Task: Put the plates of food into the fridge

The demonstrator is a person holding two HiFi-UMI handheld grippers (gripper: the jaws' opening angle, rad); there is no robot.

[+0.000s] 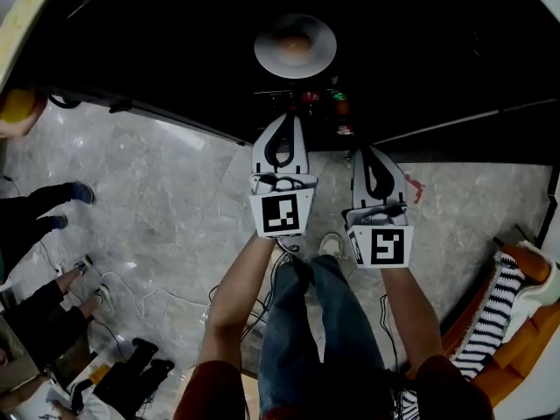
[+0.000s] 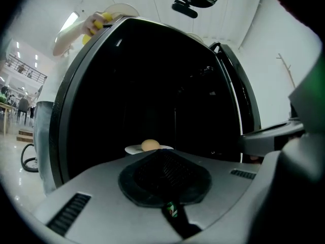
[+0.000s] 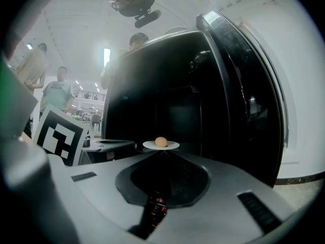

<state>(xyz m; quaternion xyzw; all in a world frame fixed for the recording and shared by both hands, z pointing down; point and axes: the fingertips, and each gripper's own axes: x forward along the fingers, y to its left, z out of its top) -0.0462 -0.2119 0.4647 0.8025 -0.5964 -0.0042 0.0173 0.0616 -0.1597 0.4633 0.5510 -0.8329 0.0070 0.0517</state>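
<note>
The fridge (image 1: 131, 42) holds a plate (image 1: 265, 49); left hand-held gripper (image 1: 284, 123) and right hand-held gripper (image 1: 368, 153) are closed, empty.

Before you, the round white plate (image 1: 266, 52) sits level inside the open black fridge (image 1: 140, 51), on the far side, with a small rounded tan food piece (image 1: 294, 44) at its centre.

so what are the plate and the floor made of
The plate looks like glazed ceramic, maybe melamine: plain white, smooth, faint sheen. The floor looks like polished stone or stone-look tile: grey mottled veining, glossy reflections.
</note>
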